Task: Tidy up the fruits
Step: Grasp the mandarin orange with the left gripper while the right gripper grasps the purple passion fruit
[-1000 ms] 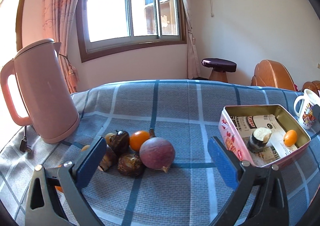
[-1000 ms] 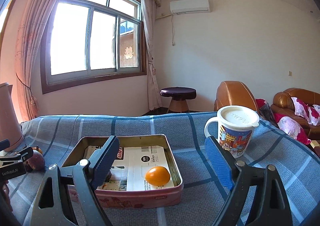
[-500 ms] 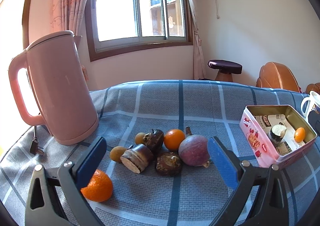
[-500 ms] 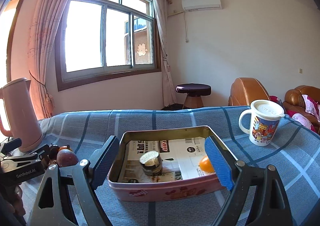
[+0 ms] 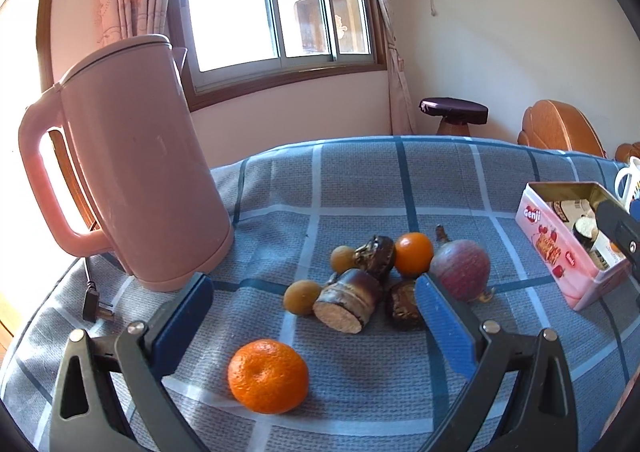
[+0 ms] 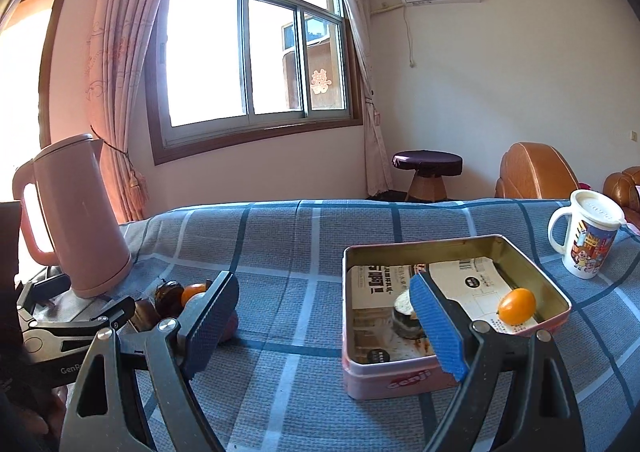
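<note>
Blue-padded and spread wide with nothing held, the left gripper (image 5: 312,316) frames the mandarin (image 5: 268,375) at lower centre, seemingly to collect it, while the equally wide, empty right gripper (image 6: 324,326) waits before the biscuit tin (image 6: 400,380) already holding a kumquat (image 6: 517,306).

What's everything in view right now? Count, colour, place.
kettle: 1, pink, on the cloth left of the fruit pile
mandarin: 1, orange, nearest, apart from the pile
small orange fruits: 2, one in the pile, one in the tin
yellow-brown round fruits: 2, left edge of the pile
dark brown chunks: 4, three in the pile, one in the tin
purple-red fruit: 1, right of the pile
tin: 1, pink, paper-lined, right of the pile
mug: 1, white, lidded, far right
tablecloth: 1, blue plaid
left gripper: open, empty
right gripper: open, empty
</note>
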Available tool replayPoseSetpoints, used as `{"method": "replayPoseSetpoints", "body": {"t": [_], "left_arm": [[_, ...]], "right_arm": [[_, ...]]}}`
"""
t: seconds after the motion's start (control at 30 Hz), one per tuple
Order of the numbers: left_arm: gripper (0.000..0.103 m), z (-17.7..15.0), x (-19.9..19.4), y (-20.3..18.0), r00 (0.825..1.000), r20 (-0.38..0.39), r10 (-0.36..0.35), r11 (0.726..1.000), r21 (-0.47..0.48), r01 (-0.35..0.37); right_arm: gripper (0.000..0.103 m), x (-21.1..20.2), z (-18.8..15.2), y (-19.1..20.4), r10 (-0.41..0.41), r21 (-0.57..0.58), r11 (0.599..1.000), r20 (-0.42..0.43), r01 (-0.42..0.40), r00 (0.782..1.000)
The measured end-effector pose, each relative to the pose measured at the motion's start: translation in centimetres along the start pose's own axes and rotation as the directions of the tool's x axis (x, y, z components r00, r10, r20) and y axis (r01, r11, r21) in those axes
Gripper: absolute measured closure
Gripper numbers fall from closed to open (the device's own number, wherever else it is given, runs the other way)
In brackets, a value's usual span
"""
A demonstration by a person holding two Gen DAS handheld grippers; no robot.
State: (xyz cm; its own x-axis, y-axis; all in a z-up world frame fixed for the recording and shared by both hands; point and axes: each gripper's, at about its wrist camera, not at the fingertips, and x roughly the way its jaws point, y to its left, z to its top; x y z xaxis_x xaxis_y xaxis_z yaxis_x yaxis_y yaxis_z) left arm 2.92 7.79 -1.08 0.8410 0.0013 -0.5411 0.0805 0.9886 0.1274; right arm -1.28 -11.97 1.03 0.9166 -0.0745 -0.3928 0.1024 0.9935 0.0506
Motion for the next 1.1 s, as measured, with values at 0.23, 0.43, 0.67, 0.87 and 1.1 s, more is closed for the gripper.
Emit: {"method": "replayPoseSetpoints", "body": {"t": [0.23,0.43,0.67,0.87,1.1], "left_arm": [[0.000,-1.4,1.4,3.3,0.989,-0.137,-0.061,0.998,-0.011,0.060],[0.002,-2.3,2.8,4.7,0.967,-0.235,-0.094,0.993,-0.088,0.075],[0.016,-2.9,4.2,5.7,0.945,-0.306,-0.113,0.988,-0.139,0.073],[0.034,-3.0,4.4,6.0,0.940,-0.301,-0.163,0.979,-0.168,0.116],[0.050,-2.8,4.5,6.1,0.939,-0.284,-0.193,0.971,-0.195,0.141]], "right_arm": [[0.015,4.2,0.0,3.2,0.097,-0.021,0.995,-0.174,-0.103,0.980],[0.015,7.1,-0.5,6.0,0.155,-0.034,0.985,-0.271,-0.170,0.950],[0.025,10.8,-1.1,6.6,0.166,0.045,0.986,-0.404,-0.161,0.900],[0.032,11.3,-1.4,7.1,0.166,0.048,0.986,-0.438,-0.161,0.884],[0.032,12.4,-1.3,6.6,0.198,0.097,0.980,-0.452,-0.172,0.870]]}}
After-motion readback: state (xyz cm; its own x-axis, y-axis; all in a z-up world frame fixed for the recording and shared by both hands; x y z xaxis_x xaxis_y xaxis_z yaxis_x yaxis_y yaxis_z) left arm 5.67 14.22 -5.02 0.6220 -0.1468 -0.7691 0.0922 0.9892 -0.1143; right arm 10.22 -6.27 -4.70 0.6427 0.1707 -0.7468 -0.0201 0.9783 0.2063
